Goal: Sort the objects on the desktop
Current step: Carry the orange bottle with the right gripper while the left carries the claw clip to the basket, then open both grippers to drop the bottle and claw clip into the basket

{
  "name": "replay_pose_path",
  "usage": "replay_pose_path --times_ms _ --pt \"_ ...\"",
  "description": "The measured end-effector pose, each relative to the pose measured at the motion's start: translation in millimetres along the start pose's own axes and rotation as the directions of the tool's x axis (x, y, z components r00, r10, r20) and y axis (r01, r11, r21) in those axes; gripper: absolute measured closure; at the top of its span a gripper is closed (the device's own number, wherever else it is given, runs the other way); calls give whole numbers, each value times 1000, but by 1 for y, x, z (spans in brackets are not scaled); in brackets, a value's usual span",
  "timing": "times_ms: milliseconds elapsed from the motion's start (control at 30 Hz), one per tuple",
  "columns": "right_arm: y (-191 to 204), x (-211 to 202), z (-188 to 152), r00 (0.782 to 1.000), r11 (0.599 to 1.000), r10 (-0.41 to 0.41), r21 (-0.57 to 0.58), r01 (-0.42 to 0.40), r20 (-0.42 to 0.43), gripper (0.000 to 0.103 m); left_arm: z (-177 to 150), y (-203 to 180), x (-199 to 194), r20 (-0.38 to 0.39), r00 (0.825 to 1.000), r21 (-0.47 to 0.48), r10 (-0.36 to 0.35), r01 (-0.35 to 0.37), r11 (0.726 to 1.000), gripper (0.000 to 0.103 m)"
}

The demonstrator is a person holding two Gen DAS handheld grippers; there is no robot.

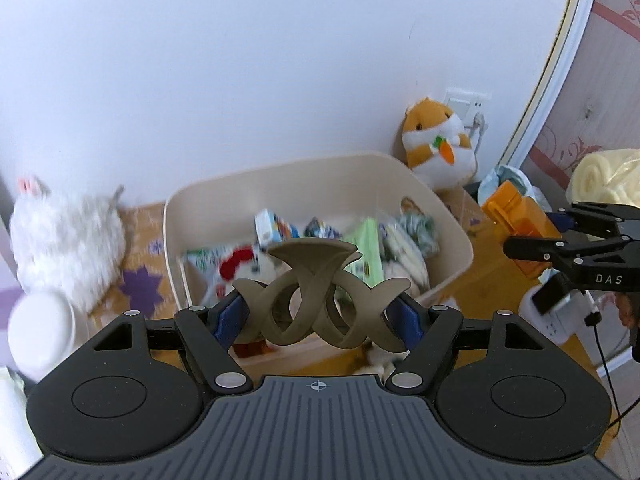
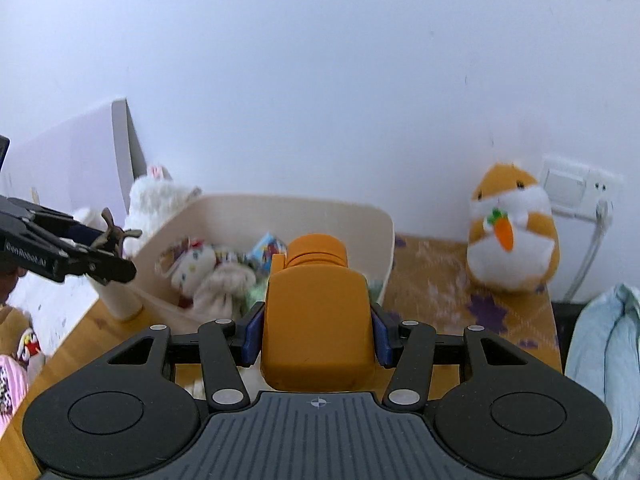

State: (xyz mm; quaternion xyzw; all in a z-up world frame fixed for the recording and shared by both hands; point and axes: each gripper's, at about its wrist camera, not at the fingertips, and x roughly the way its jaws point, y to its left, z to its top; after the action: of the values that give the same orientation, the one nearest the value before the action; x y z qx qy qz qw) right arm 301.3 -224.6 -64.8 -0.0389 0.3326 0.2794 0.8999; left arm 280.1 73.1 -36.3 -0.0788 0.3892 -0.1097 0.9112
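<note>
My left gripper (image 1: 320,320) is shut on a brown hair claw clip (image 1: 320,300) and holds it in front of and above the near rim of a cream storage bin (image 1: 176,220). The bin holds snack packets, a small plush toy and other items. My right gripper (image 2: 318,336) is shut on an orange box-shaped object (image 2: 318,320), held in front of the same bin (image 2: 360,216). The left gripper with the clip (image 2: 114,236) shows at the left of the right wrist view. The right gripper with the orange object (image 1: 520,224) shows at the right of the left wrist view.
A white fluffy plush (image 1: 68,248) sits left of the bin, beside a white cup (image 1: 40,332). An orange hamster plush (image 1: 440,144) leans on the wall at the back right, near a wall socket (image 1: 468,104). A power strip (image 1: 552,316) lies at right. The wall is close behind.
</note>
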Motion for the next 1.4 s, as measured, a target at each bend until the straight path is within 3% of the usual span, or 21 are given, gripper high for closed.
replay_pose_path --times_ms 333,600,867,1033,1167,1333,1400 --pt "-3 34 37 999 1000 5 0 -5 38 53 38 -8 27 46 997 -66 63 -59 996 27" --pt "-7 84 47 999 997 0 74 3 -47 53 45 -11 70 -2 989 -65 146 -146 987 27" --pt "-1 117 42 990 1000 -24 -16 22 -141 53 37 -4 95 -66 967 -48 246 -250 967 27" --pt "6 134 32 975 997 -47 -64 34 -215 53 33 -12 101 -86 958 15 273 -272 962 27" --pt "8 138 21 972 996 -56 -77 39 -229 53 28 -11 100 -124 963 -57 238 -246 968 26" --pt "11 126 18 978 997 -55 -67 42 -201 20 21 -17 94 -137 947 5 291 -293 956 24" --pt "14 121 21 982 996 -65 -67 54 -177 16 19 -18 87 -114 938 38 326 -324 945 23"
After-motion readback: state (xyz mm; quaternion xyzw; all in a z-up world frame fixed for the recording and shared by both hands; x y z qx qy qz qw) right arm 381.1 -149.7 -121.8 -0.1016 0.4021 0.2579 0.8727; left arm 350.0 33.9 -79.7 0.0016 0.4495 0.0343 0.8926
